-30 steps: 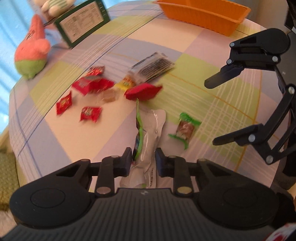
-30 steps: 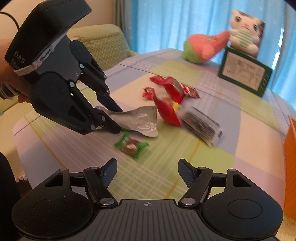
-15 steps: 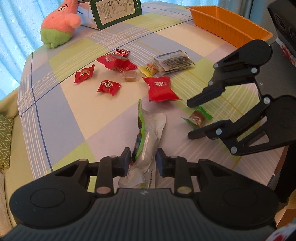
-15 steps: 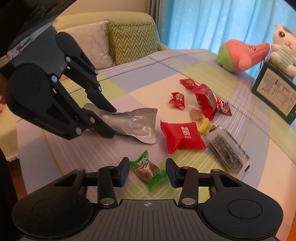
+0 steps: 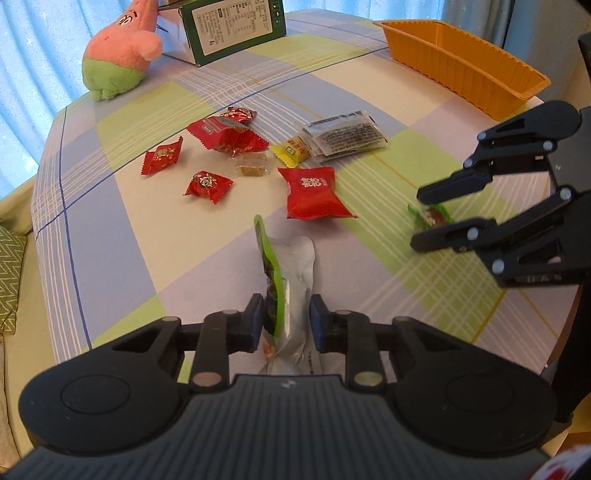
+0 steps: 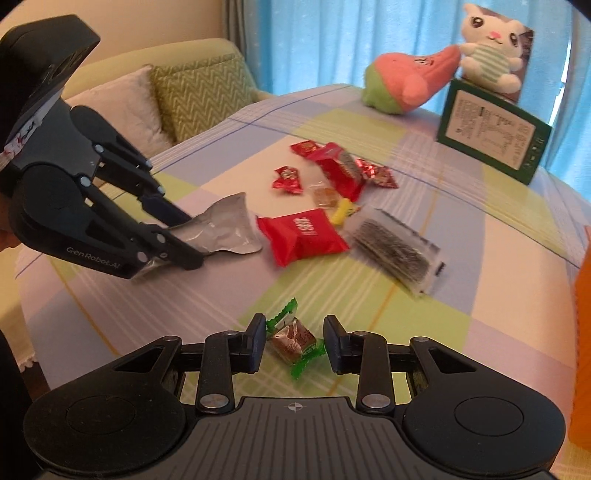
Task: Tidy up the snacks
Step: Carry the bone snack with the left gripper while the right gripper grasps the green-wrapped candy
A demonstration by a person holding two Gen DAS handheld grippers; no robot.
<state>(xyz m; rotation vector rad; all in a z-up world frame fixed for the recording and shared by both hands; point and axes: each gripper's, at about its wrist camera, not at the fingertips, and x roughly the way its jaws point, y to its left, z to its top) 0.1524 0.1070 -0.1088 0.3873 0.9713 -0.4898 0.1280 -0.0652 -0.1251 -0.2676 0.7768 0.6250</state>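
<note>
My left gripper is shut on a silver and green snack pouch and holds it just above the table; it also shows in the right wrist view. My right gripper has its fingers around a green-wrapped candy, with small gaps on each side, and it rests on the cloth. That candy also shows in the left wrist view. A red packet, several small red candies, a yellow candy and a clear dark packet lie mid-table.
An orange tray stands at the far right edge of the table. A pink plush and a green box sit at the back. A white plush sits on the box. A sofa with cushions lies beyond the left edge.
My right gripper has come down around the green candy and its fingers have narrowed. My left gripper keeps its hold on the pouch, and its view has shifted.
</note>
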